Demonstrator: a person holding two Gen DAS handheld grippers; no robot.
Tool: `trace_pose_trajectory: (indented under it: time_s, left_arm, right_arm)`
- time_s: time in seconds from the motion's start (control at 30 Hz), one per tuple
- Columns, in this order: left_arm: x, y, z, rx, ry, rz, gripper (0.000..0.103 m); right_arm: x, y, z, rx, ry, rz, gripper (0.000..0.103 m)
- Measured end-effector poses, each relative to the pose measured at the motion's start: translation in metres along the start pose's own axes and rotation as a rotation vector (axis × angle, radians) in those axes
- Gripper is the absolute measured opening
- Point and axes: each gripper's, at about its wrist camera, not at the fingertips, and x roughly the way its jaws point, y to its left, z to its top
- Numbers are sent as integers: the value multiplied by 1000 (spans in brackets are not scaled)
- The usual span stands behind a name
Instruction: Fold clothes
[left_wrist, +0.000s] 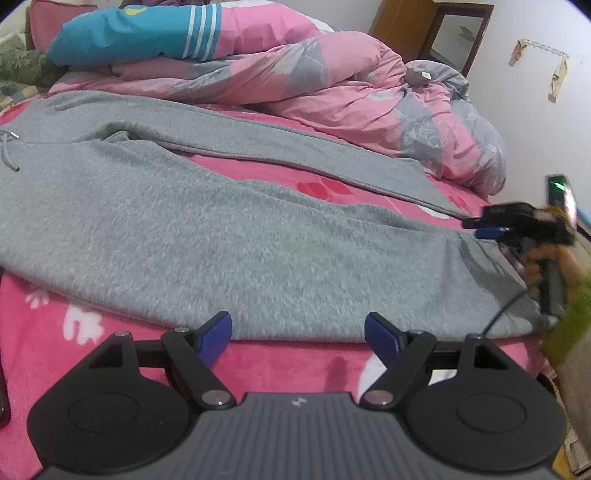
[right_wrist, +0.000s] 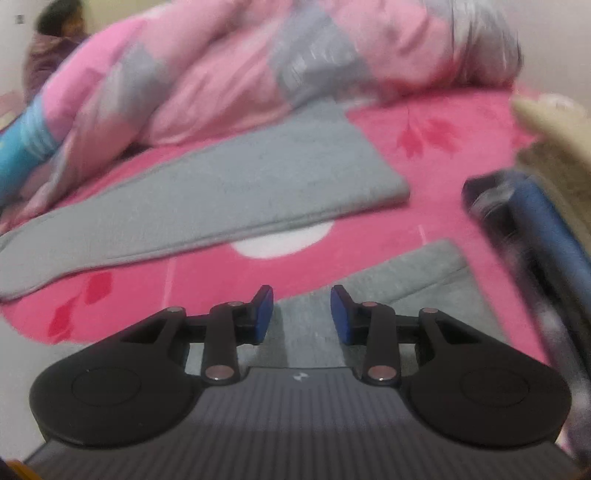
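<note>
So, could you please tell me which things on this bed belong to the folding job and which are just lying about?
Part of the job:
- grey sweatpants, spread flat
- left gripper, fingers apart at the near edge
- right gripper, fingers apart over the near leg's cuff

Just lying about:
- pink and grey duvet
- blue striped garment
- pink bedspread

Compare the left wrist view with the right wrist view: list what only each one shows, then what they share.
Only the left wrist view: the waistband drawstring of the grey sweatpants, the wooden cabinet, and the right hand-held gripper seen from outside, near the leg cuff.

Only the right wrist view: a person in the far corner.

Both: the sweatpants spread on the pink blanket, the pink-and-grey duvet, and open blue pads with nothing pinched; the left hand-held gripper stands wider.
</note>
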Motion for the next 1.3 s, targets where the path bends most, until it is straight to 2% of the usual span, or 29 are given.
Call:
trace_pose_trajectory:
  time_s: [0.03,0.13,0.2,0.27,0.37,0.47,0.6,0.73,0.8,0.87,1.03,1.07,1.17,1.23,1.3]
  left_arm:
    - [0,1,0,-5,1,-6,83]
    - [1,2,0,-2,-1,-15,84]
    - [1,3,-1,-2,-3,-22,84]
    - [1,5,-1,-10,-5,-32,85]
    - [2,7,0,-16,-6,-41,85]
    - [3,8,2,-20,-6,-42,85]
    - [2,5,2,-28,-10,-25,85]
    - [0,3,1,-25,-6,-8,85]
    - [0,3,1,-23,-5,-8,85]
    - [1,4,2,-24,-3,-14,85]
    - [2,6,3,-10,6,-20,85]
    - [2,6,3,-7,6,-19,85]
    - [0,5,2,-11,5,-7,85]
    - [-2,3,2,-17,4,4,85]
    - [-3,2,2,-15,0,9,86]
  right_arm:
    - [-12,1,-7,-17,-13,21,44]
    - [-41,-4,-39,-71,-17,47,51]
    - [-51,-17,-65,-107,3,0,51]
    - [-76,-35,-94,-114,-61,-18,50]
    - [-115,-48,-112,-61,-72,-129,50]
    - [-134,-26,-108,-115,-103,-174,50]
    - [-112,34,-93,-265,-145,12,50]
    - [-62,85,-90,-426,-97,122,50]
    - [-47,87,-97,-442,-45,110,49]
    - [-56,70,-110,-393,-47,137,50]
    - [-118,21,-135,-324,-11,143,50]
    - [-123,18,-130,-307,-3,130,50]
    - [-120,26,-103,-283,-67,117,50]
    - [-103,35,-83,-277,-117,145,50]
    - [-77,41,-67,-273,-124,151,50]
